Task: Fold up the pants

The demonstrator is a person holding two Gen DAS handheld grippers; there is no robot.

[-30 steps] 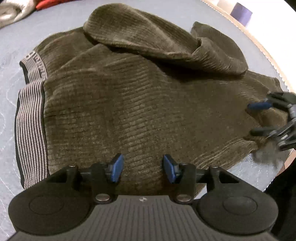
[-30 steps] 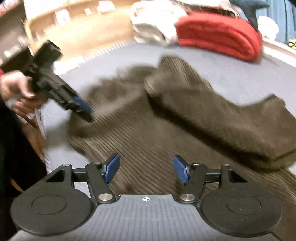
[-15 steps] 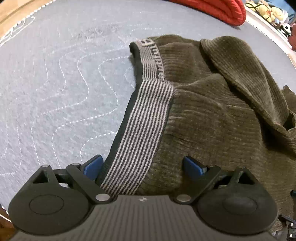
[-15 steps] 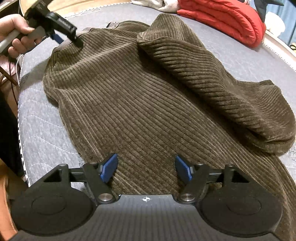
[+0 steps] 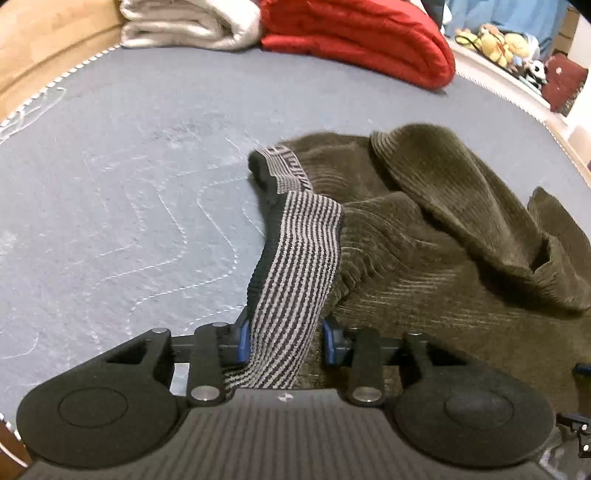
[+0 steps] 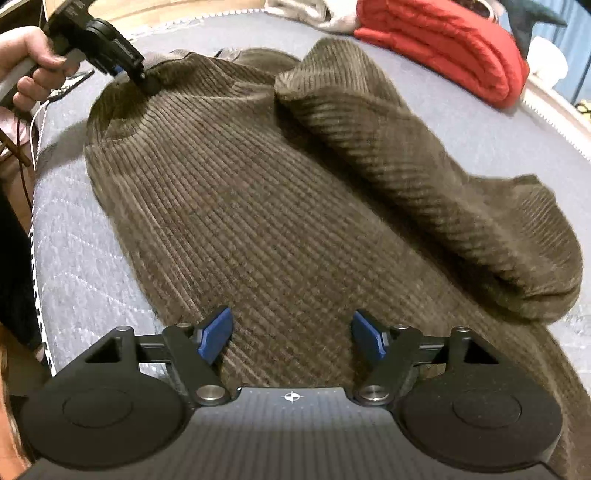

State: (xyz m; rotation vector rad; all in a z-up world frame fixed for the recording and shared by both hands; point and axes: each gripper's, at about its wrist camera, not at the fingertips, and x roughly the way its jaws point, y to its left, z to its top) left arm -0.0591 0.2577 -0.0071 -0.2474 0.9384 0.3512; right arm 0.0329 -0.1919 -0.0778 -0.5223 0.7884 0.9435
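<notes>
Brown corduroy pants (image 5: pixel 424 280) lie on a grey-blue quilted mattress (image 5: pixel 129 203), one leg (image 5: pixel 461 192) doubled back over the rest. My left gripper (image 5: pixel 285 341) is at the striped elastic waistband (image 5: pixel 295 266). Its jaws are closing, the band fills the gap, and both pads touch it. In the right wrist view the left gripper (image 6: pixel 142 77) sits at the far left corner of the pants (image 6: pixel 258 221), where the cloth rises to a small peak. My right gripper (image 6: pixel 291 338) hovers open over the near part of the pants, nothing between its pads.
A folded red quilt (image 5: pixel 362 33) and a white blanket (image 5: pixel 192 22) lie at the far edge of the mattress. Stuffed toys (image 5: pixel 491 40) sit beyond the right edge. A person's hand (image 6: pixel 33 62) holds the left gripper's handle. Bare mattress spreads left of the waistband.
The left gripper swung from over the pants' middle to the waistband, opened wide around it, then closed onto it; the band now stands raised. The right gripper barely moved and stays open.
</notes>
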